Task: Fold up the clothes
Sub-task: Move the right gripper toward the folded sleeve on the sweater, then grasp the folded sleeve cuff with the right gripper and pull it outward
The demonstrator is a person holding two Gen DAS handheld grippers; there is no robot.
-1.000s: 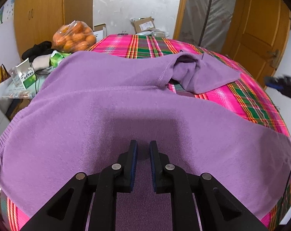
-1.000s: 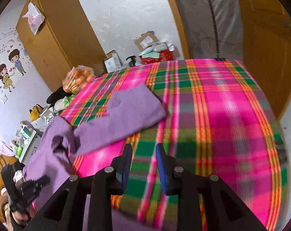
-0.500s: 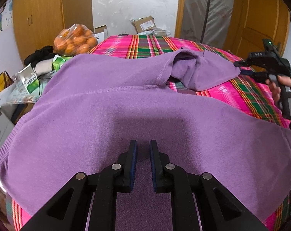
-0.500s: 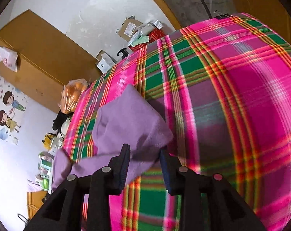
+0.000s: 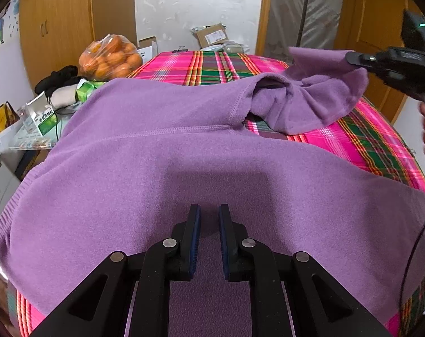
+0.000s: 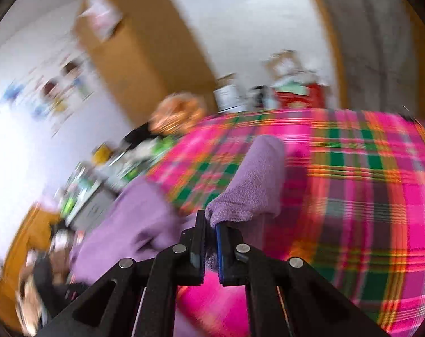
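Purple sweater [image 5: 162,174] lies spread across the plaid bedspread [image 5: 375,146]. Right gripper [image 6: 210,224] has just been closing, jaws now pinched on the sleeve [image 6: 251,188] end, lifting it off the bed. Left gripper [image 5: 208,219] rests on the sweater body, jaws nearly closed with a narrow gap, gripping nothing.

Matt fleecy purple sweater [image 5: 184,168] on woven plaid cloth [image 5: 367,140]
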